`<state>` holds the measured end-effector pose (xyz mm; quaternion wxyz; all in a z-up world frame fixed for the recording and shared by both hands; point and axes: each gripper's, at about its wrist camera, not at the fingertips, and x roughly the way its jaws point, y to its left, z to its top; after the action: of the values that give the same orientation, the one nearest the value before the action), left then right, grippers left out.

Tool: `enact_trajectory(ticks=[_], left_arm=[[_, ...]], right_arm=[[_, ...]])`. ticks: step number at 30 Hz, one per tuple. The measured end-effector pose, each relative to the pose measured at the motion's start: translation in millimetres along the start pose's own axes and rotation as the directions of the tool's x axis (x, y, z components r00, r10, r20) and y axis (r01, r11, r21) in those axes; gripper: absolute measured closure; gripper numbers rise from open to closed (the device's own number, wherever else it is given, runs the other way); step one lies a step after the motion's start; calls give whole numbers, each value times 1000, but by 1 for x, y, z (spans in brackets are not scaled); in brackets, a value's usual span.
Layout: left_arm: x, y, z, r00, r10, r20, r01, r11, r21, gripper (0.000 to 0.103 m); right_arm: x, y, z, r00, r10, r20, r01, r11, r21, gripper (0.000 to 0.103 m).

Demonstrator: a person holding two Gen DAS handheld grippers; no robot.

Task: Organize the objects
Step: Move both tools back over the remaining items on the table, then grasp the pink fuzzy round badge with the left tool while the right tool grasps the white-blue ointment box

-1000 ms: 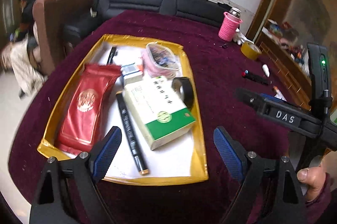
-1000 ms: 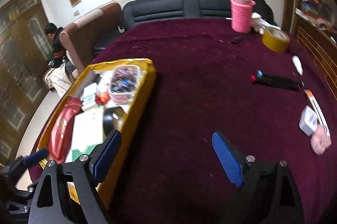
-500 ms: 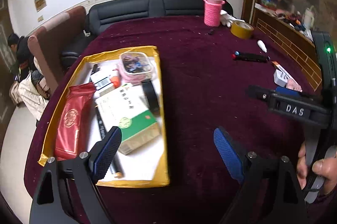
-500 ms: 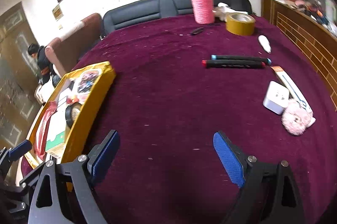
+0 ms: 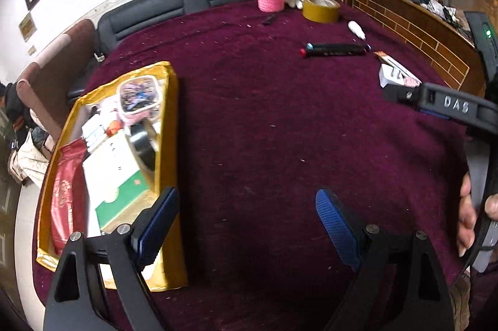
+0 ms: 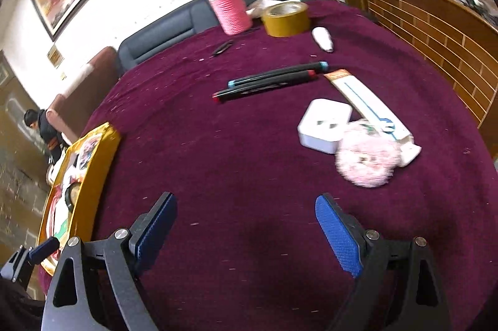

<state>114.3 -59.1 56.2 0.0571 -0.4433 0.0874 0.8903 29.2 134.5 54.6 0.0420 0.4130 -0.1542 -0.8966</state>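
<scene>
A gold tray (image 5: 169,100) at the left holds a red pouch (image 5: 67,194), a white-and-green box (image 5: 115,175), a black tape roll (image 5: 144,144) and a clear pink-rimmed container (image 5: 140,96). My left gripper (image 5: 246,222) hangs open over bare cloth just right of the tray. My right gripper (image 6: 246,225) is open too, above the cloth. Ahead of it lie a white plug adapter (image 6: 325,125), a pink fluffy ball (image 6: 367,160), a long white packet (image 6: 367,107) and two black markers (image 6: 270,80). Nothing sits between either pair of fingers.
A round table under maroon cloth (image 5: 264,119) carries a pink yarn-wrapped cup (image 6: 230,9), a yellow tape roll (image 6: 286,18) and a small white bottle (image 6: 323,40) at the far side. A black sofa (image 5: 174,7) and a wooden cabinet (image 6: 420,29) stand behind. A person (image 6: 43,125) crouches at far left.
Both views have swung right. The tray has slid toward the left edge in each, and the plug adapter, pink ball and markers now sit nearer the right gripper. Both grippers stayed open.
</scene>
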Motion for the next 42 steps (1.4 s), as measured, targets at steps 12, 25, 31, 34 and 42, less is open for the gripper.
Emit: enact_trajectory(ticks=[12,25,31,34,42], left_arm=[[54,-31,18,986,-142,-90,143,990,-2,15],[72,-47,8,983,-159,-96,164,985,49,0],[72,-46,7,984,-153,-88,157,987,44,0],[72,-47,7,985,-152,-86,156,987,43,0],[71,-46,6,985,-153,-85,157,987,45,0]], right_arm=[[-24,-95,34,992,-117,55,105,976,188,10],[21,-117,79,984,-171,-47,176,969,170,10],[31,-105,70,994,-43,-96,58,985,161,10],[34,-98,56,989,61,-137,-39,987,156,8],[19,-77,37,968,209,-140,-194,975,111,9]])
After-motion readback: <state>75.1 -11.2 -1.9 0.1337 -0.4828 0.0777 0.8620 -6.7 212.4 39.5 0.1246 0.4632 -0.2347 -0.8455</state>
